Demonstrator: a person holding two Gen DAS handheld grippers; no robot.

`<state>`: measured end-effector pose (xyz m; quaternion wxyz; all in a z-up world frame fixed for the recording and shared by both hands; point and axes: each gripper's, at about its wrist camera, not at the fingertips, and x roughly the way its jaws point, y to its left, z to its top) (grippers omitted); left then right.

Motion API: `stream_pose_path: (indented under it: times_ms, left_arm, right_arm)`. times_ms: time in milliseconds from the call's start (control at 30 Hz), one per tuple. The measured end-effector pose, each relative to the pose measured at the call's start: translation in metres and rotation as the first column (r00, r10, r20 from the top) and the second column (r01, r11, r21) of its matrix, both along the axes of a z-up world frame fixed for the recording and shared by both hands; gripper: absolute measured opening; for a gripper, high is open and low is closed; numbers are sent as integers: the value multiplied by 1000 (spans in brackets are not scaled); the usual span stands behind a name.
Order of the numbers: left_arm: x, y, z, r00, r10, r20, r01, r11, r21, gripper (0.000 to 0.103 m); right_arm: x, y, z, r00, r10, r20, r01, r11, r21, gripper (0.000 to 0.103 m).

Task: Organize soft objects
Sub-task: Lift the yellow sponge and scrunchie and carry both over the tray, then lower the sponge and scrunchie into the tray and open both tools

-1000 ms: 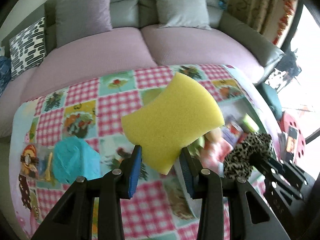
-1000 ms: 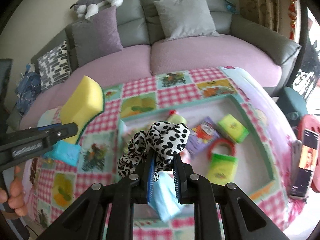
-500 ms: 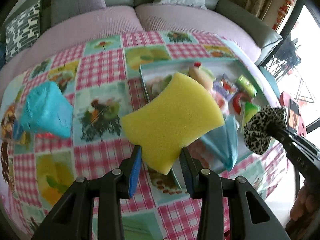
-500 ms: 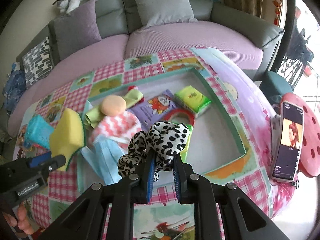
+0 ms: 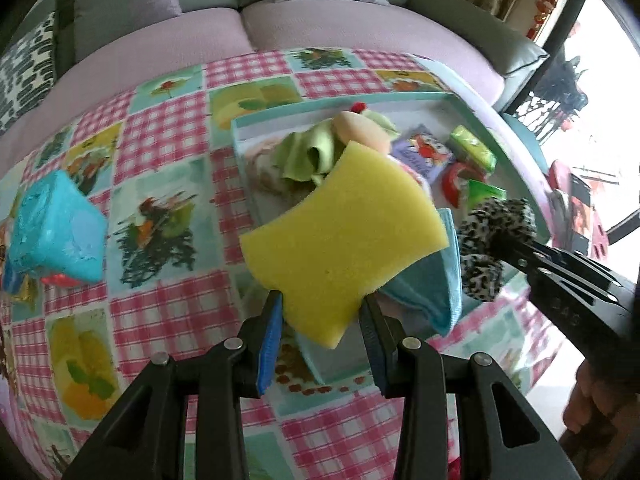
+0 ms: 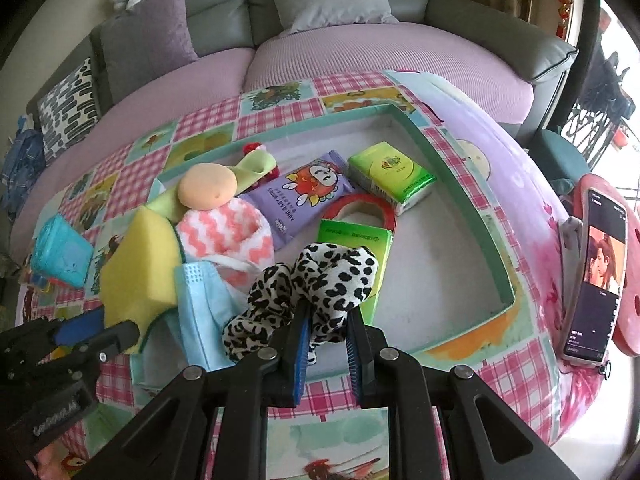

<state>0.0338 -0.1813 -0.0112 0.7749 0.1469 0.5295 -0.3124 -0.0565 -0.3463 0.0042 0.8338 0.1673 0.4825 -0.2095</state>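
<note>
My left gripper [image 5: 322, 316] is shut on a yellow sponge [image 5: 340, 236] and holds it over the near left corner of the teal-rimmed tray [image 6: 460, 184]. The sponge also shows in the right wrist view [image 6: 136, 268]. My right gripper [image 6: 326, 336] is shut on a leopard-print scrunchie [image 6: 316, 280] above the tray's front. In the left wrist view the scrunchie [image 5: 492, 236] hangs at the right. The tray holds a blue face mask [image 6: 200, 304], a pink-white cloth [image 6: 236, 236], a peach puff [image 6: 206, 190] and tissue packs.
A turquoise wipes pack [image 5: 52, 232] lies on the chequered tablecloth left of the tray. A phone [image 6: 596, 272] stands propped at the table's right edge. A grey and purple sofa [image 6: 360, 52] with cushions runs behind the table.
Both grippers have moved closer to the tray with their loads. The sponge now hangs over the tray's near left corner and the scrunchie sits lower over its front.
</note>
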Motion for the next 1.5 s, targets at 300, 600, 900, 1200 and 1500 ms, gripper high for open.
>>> stream_pose_path:
  times_ms: [300, 600, 900, 1200, 1500]
  left_arm:
    - [0, -9, -19, 999, -19, -43, 21, 999, 32, 40]
    - [-5, 7, -6, 998, -2, -60, 2, 1000, 13, 57]
    - [-12, 43, 7, 996, 72, -60, -73, 997, -19, 60]
    - [-6, 96, 17, 973, 228, 23, -228, 974, -3, 86]
    - [-13, 135, 10, 945, 315, 88, -318, 948, 18, 96]
  right_arm:
    - [10, 3, -4, 1000, 17, -12, -18, 1000, -13, 18]
    - [8, 4, -1, 1000, 12, -17, -12, 1000, -15, 22]
    - [2, 3, 5, 999, 2, -34, -3, 1000, -28, 48]
    - [-11, 9, 14, 999, -7, -48, 5, 999, -41, 65]
    - [-22, 47, 14, 997, 48, -52, -49, 999, -9, 73]
